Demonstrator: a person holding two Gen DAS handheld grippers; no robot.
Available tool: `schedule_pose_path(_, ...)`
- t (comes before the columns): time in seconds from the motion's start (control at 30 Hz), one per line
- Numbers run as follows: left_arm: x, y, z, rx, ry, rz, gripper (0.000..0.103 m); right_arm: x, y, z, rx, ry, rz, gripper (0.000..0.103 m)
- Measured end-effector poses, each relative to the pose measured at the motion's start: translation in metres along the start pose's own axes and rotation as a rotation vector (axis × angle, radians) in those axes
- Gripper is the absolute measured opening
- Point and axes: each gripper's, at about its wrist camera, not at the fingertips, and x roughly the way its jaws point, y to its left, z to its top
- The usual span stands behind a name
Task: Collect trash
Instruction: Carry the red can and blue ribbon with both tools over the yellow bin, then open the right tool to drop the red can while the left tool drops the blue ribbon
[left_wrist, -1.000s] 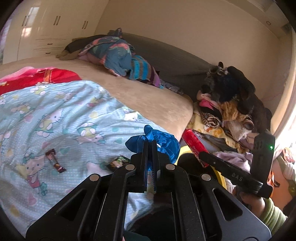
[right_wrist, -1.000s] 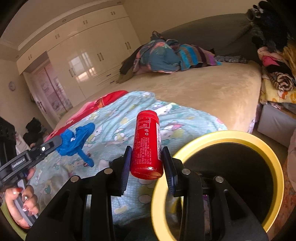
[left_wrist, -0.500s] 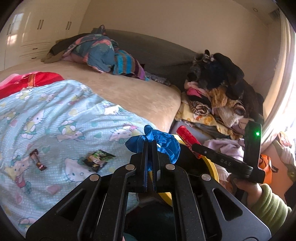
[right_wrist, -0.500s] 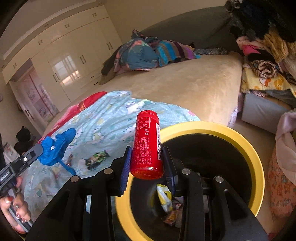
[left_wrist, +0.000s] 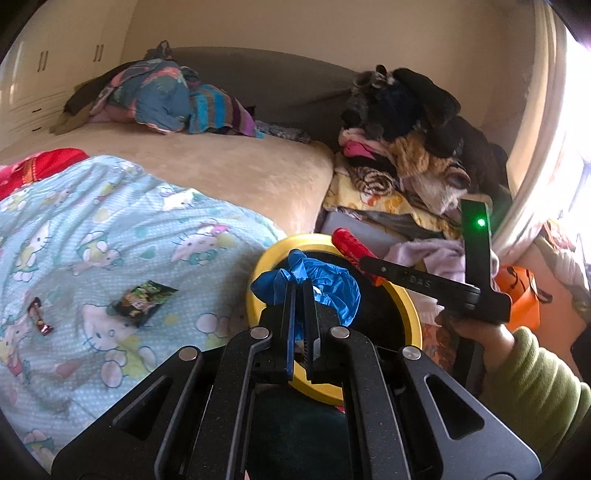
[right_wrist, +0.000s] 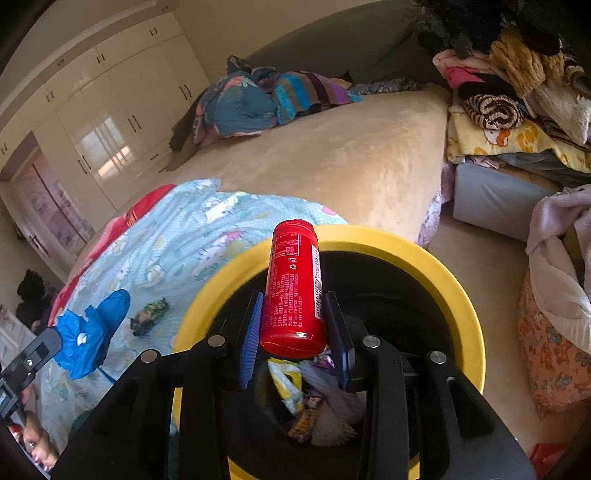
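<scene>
From my left wrist camera, my left gripper (left_wrist: 300, 295) is pinched tight on a crumpled blue glove (left_wrist: 310, 286), which bunches out above my fingertips and hangs over the near rim of the yellow-rimmed trash bin (left_wrist: 408, 310) beside the bed. On the Hello Kitty blanket (left_wrist: 110, 229) to the left lie a dark green snack wrapper (left_wrist: 144, 297) and, well apart from it, a small red candy wrapper (left_wrist: 38, 315). Across the bin I see my right gripper (left_wrist: 364, 258) reaching in from the right with the red can (left_wrist: 351, 243) poking over the far rim. From my right wrist camera, my right gripper (right_wrist: 295, 332) is clamped on that red can (right_wrist: 293, 288), which stands tilted between my blue pads (right_wrist: 251, 339) directly above the bin's black opening (right_wrist: 399, 295). Down inside, crumpled wrappers and paper (right_wrist: 317, 402) lie at the bottom. At the left edge, my other gripper (right_wrist: 55, 343) holds the blue glove (right_wrist: 88, 336) above the blanket, with the green wrapper (right_wrist: 149, 312) just beyond it.
</scene>
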Motion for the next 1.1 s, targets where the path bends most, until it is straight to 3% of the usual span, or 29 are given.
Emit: schedule_pose_path(1.1,0.082,-0.026,-0.031,0.062,0.194,-0.037,0.002,0.023,-0.040,-0.015,0.075,0.108,-0.020,0.032)
